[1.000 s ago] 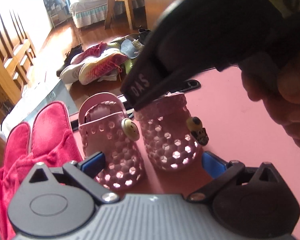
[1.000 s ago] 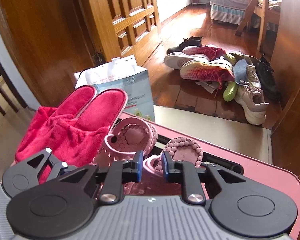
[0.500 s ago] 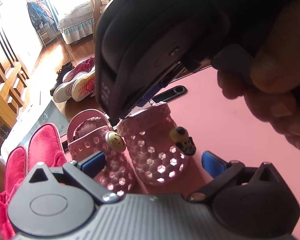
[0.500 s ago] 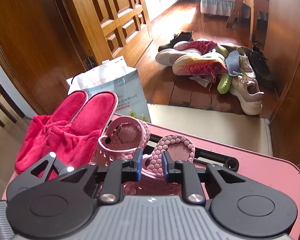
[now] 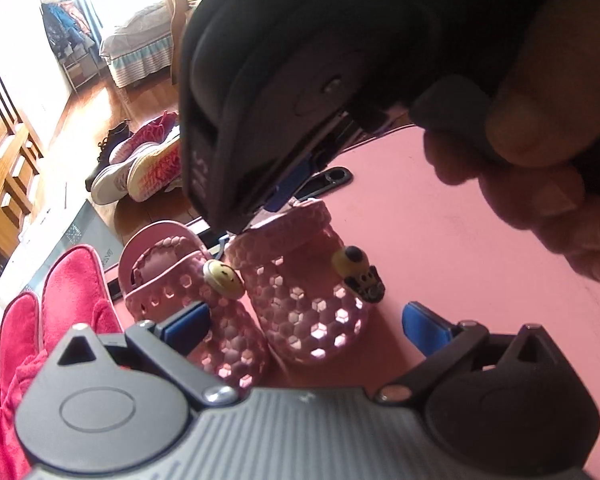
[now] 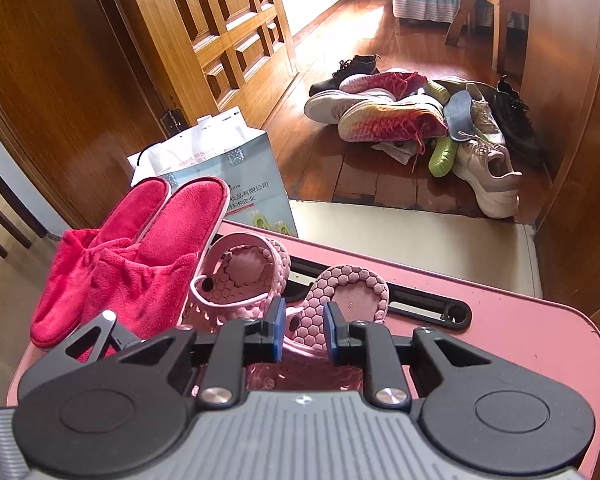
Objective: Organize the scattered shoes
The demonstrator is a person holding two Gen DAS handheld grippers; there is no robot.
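R tongs (image 6: 302, 330) were nipped on the heel strap of the R pink clog (image 6: 340, 300), which sat on the pink tabletop (image 6: 520, 344) just beside its mate, the L pink clog (image 6: 244, 276). L tongs (image 5: 304, 320) stood wide open, empty, nr the clogs' toes. Red slippers (image 6: 140, 240) lay paired just past the L clog. Judgement: keep the pinch light, nudge w/o twisting so toes line up. Shoe pile (image 6: 412, 120) lay on the floor well beyond.

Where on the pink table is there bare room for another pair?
Free: the pink table to the right of the pink clogs, toward the black handle slot. Crowded: the left end, where red slippers sit against the clogs.
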